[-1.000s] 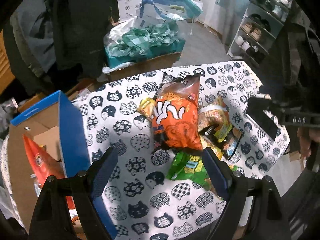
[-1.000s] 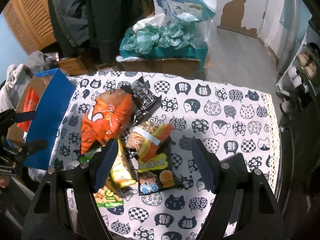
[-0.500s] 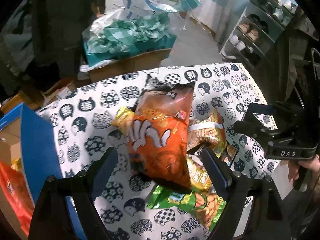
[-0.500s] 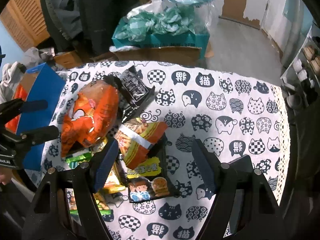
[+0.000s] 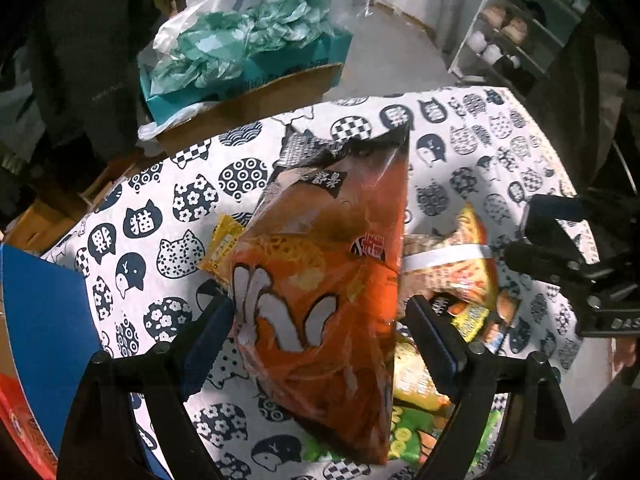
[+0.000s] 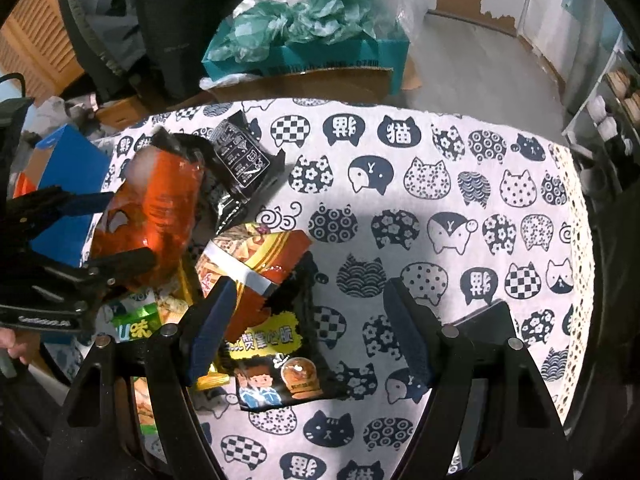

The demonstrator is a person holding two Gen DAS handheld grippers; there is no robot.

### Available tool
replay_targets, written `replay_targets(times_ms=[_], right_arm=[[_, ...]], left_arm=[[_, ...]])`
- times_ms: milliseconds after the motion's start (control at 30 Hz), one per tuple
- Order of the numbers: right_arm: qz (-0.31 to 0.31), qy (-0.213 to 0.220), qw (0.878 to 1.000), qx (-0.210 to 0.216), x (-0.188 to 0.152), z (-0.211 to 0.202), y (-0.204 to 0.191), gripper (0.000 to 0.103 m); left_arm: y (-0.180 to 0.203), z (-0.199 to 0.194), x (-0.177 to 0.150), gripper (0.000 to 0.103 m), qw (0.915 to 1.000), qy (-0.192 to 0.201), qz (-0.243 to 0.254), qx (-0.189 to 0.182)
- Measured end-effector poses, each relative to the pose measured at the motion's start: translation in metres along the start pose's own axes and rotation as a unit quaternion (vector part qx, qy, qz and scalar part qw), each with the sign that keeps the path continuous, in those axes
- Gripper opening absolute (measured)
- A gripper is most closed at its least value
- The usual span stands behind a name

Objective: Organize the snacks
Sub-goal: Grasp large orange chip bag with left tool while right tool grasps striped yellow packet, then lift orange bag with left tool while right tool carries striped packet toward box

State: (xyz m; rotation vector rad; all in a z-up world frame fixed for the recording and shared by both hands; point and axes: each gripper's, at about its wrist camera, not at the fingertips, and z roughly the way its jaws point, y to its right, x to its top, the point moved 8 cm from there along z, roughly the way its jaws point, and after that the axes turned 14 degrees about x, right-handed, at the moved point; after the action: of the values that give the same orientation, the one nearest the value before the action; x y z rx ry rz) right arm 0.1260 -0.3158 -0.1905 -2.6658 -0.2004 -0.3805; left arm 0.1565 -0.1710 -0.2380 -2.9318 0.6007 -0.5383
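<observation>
A pile of snack bags lies on the cat-print tablecloth (image 6: 400,208). My left gripper (image 5: 320,316) is open, its fingers on either side of the big orange snack bag (image 5: 320,280); whether they touch it I cannot tell. The bag also shows in the right wrist view (image 6: 156,216). My right gripper (image 6: 308,320) is open and empty above a black snack bag (image 6: 276,364) and a red-yellow striped bag (image 6: 256,256). A black packet (image 6: 240,160) lies behind the orange bag, and a green bag (image 5: 404,440) lies under it.
A blue-sided cardboard box (image 5: 44,320) with a red packet inside stands at the table's left edge. A teal box of plastic bags (image 6: 308,36) sits beyond the far edge. A shoe rack (image 5: 516,28) stands far right.
My left gripper has moved forward and right onto the orange bag, which now sits between its fingers. My right gripper has moved a little closer to the pile.
</observation>
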Motion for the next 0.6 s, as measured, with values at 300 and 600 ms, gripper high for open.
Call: replay_targets(times_ms=[300, 600], right_arm=[[-0.001, -0.016, 0.999, 0.036, 0.004, 0.022, -0.018, 0.076], [-0.011, -0.046, 0.998, 0.039, 0.011, 0.054, -0.034, 0.076]], left_arm=[[-0.005, 0.014, -0.003, 0.084, 1.0000, 0.003, 0.003, 0.005], [-0.009, 0.005, -0.010, 0.066, 0.9997, 0.022, 0.014, 0.003]])
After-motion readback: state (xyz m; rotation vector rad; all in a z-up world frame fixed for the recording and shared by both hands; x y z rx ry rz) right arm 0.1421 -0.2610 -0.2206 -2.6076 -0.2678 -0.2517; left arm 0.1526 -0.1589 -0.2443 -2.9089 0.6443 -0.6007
